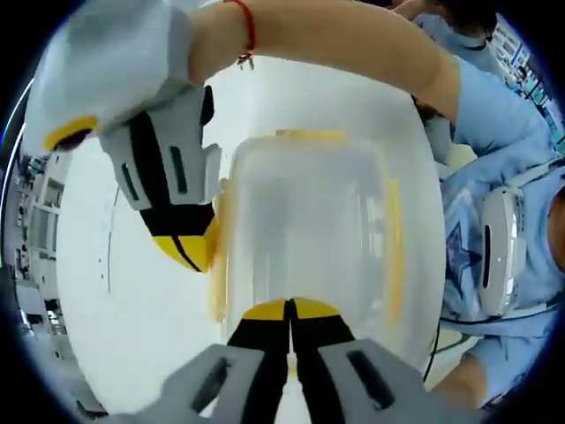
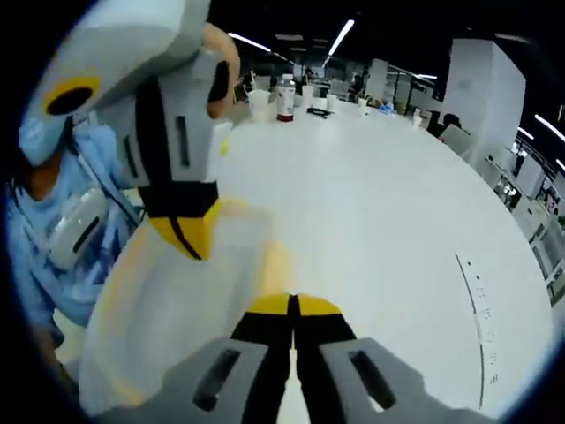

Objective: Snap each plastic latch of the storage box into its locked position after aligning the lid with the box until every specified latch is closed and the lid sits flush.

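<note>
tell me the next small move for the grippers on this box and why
Probably press the left gripper down on the near yellow latch. Its jaws are closed at the lid's near edge, while the right gripper already bears on the side latch. Whether either latch has clicked is unclear.

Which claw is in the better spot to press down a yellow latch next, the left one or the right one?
Probably the right claw. Its shut tips sit against a yellow side latch of the storage box. The left claw, also shut, is at the box's near edge, where any latch is hidden behind its tips.
</note>
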A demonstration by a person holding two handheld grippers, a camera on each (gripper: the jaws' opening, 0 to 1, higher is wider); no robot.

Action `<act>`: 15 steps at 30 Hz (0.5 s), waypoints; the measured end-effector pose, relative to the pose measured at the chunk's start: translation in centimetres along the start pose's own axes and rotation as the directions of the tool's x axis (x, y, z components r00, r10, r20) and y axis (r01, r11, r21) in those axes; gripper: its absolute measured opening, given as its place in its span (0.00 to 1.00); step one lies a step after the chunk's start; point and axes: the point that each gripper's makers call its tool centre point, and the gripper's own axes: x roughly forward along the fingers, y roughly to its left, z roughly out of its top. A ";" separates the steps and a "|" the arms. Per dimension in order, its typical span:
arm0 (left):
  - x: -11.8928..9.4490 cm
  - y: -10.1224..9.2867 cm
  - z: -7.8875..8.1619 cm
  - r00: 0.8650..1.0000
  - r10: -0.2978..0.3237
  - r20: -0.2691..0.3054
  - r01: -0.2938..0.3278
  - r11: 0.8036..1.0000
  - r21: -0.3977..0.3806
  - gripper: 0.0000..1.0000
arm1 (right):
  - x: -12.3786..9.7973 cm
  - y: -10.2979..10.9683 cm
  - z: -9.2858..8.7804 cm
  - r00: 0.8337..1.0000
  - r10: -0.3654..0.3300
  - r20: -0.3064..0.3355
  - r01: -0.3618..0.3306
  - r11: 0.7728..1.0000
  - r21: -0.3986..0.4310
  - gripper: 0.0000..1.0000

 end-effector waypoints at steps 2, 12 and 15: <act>0.0 0.0 0.0 1.000 -0.004 0.003 0.004 1.000 -0.001 0.00 | 0.3 -0.3 -0.4 1.000 0.010 -0.011 -0.010 1.000 0.006 0.00; -0.2 0.1 -0.2 1.000 -0.010 0.017 0.010 1.000 -0.012 0.00 | 1.8 0.4 -2.1 0.991 0.128 -0.025 -0.126 0.990 0.063 0.00; -0.3 0.0 -0.3 1.000 -0.017 0.016 0.017 1.000 -0.019 0.00 | 1.9 0.8 -2.1 0.987 0.161 -0.012 -0.159 0.983 0.088 0.00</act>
